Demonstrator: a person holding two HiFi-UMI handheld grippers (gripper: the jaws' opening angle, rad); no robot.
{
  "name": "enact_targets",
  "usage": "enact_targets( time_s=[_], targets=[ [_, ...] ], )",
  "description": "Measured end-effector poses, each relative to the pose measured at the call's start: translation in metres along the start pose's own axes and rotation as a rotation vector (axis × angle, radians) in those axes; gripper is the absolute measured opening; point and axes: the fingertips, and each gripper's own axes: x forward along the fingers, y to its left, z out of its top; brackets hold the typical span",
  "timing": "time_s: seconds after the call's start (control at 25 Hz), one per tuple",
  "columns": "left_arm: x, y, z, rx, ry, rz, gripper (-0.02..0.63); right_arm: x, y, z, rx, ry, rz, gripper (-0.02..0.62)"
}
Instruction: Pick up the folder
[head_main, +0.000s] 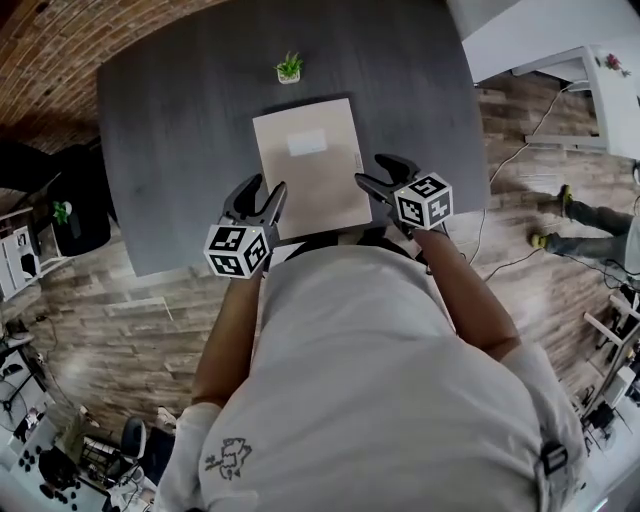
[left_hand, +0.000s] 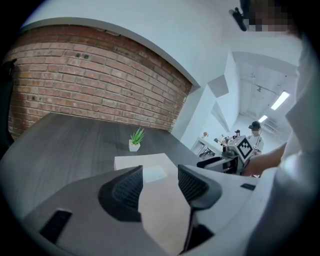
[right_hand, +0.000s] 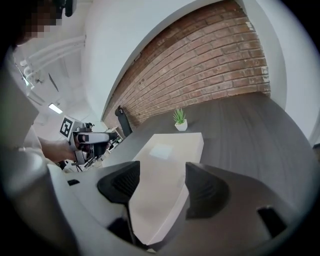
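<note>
A beige folder (head_main: 312, 165) with a white label lies flat on the dark grey table (head_main: 170, 130), its near end toward me. My left gripper (head_main: 266, 190) hovers at the folder's near left corner, jaws apart with nothing gripped. My right gripper (head_main: 375, 170) hangs over the folder's near right edge, also open. In the left gripper view the folder (left_hand: 161, 205) shows through the gap of the left gripper (left_hand: 160, 176), and the right gripper (left_hand: 220, 161) is off to the right. In the right gripper view the folder (right_hand: 167, 155) runs under the right gripper (right_hand: 162, 181).
A small potted plant (head_main: 289, 68) stands just beyond the folder's far end. The table's near edge is close under both grippers. A brick wall (left_hand: 90, 80) runs behind the table. A white desk (head_main: 580, 70) and another person's legs (head_main: 580, 225) are at the right.
</note>
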Motion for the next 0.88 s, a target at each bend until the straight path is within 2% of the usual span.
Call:
enact_targets(
  time_s=[0.48, 0.88],
  targets=[
    [0.038, 0.051, -0.041, -0.054, 0.162, -0.032, 0.244, 0.047, -0.027, -0.029, 0.080, 0.131, -0.020, 0.298],
    [0.054, 0.073, -0.101, -0.271, 0.298, -0.058, 0.267, 0.070, -0.036, -0.051, 0.194, 0.208, -0.008, 0.314]
  ],
)
